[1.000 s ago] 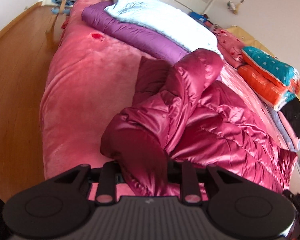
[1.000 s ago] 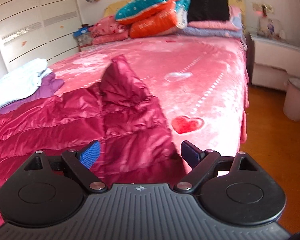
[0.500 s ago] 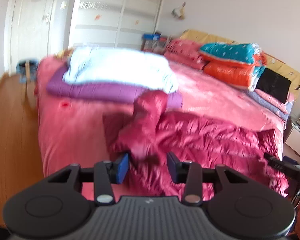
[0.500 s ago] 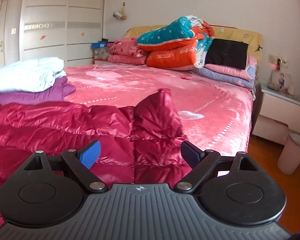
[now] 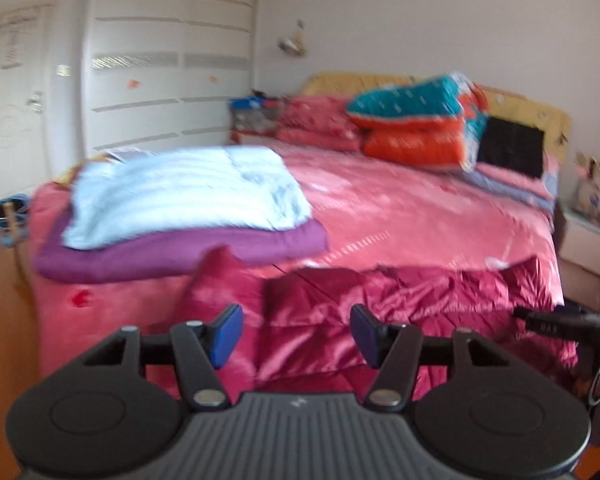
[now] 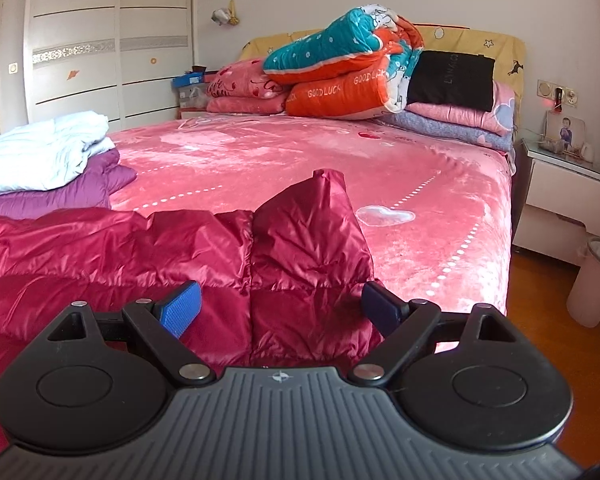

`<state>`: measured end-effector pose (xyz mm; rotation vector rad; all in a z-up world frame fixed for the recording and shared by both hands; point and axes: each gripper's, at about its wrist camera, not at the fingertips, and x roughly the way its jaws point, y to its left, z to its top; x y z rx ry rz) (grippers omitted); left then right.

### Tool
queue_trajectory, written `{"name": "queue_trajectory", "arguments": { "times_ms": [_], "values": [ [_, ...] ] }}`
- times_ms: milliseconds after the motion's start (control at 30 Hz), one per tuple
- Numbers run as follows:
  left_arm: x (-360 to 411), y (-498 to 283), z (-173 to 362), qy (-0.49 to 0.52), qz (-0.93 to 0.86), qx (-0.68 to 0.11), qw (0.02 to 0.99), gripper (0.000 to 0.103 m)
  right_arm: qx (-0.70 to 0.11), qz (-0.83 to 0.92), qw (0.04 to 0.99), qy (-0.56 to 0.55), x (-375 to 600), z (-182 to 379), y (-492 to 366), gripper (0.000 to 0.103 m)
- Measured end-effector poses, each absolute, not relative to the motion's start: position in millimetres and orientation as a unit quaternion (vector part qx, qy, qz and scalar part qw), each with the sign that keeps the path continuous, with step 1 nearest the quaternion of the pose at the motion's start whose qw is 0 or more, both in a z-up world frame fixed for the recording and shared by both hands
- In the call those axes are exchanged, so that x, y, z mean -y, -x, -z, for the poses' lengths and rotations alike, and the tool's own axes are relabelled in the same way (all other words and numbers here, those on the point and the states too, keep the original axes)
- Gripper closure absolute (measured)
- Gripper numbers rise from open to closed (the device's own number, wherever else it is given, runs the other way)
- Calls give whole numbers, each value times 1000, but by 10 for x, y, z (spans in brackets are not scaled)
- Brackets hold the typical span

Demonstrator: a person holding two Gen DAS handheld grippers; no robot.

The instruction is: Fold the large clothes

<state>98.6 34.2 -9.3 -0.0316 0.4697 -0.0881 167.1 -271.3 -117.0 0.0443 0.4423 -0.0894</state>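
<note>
A shiny crimson puffer jacket (image 5: 400, 304) lies spread along the near edge of the pink bed (image 5: 400, 208). In the right wrist view the jacket (image 6: 148, 248) shows with one corner (image 6: 324, 200) standing up in a peak. My left gripper (image 5: 296, 332) is open and empty, held just above the jacket's near part. My right gripper (image 6: 280, 308) is open and empty, over the jacket near the peaked corner. The right gripper's tip (image 5: 556, 320) shows at the right edge of the left wrist view.
A folded pale-blue garment (image 5: 188, 196) lies on a purple one (image 5: 172, 252) at the bed's left. Pillows and folded quilts (image 6: 348, 68) are stacked at the headboard. A nightstand (image 6: 560, 188) and a bin (image 6: 596, 280) stand right of the bed. A white wardrobe (image 6: 100, 48) is behind.
My left gripper has opened and let go of the jacket sleeve, then lifted and tilted up. The sleeve now lies flat on the jacket. My right gripper stayed open and tilted up.
</note>
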Motion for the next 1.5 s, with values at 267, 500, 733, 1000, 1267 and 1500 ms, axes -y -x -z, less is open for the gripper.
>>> {"name": "queue_trajectory", "arguments": {
  "times_ms": [267, 500, 733, 1000, 1267, 1500],
  "values": [
    [-113, -1763, 529, -65, 52, -265, 961, 44, -234, 21, 972, -31, 2716, 1244, -1970, 0],
    [-442, -2018, 696, -49, -14, -276, 960, 42, -244, -8, 970, -17, 2615, 1293, -2330, 0],
    [-653, -2076, 873, -26, -51, -273, 960, 34, -300, 20, 953, -47, 2685, 1362, -2629, 0],
    [-798, -2204, 1130, 11, -61, -269, 961, 14, -324, 41, 944, -34, 2641, 1492, -2777, 0],
    [-855, -2316, 1296, 38, -54, -277, 959, 8, -313, 60, 948, 2, 2464, 1608, -2788, 0],
    [-877, -2376, 1354, 45, -49, -282, 957, 6, -306, 73, 949, 23, 2426, 1644, -2834, 0]
  ]
}}
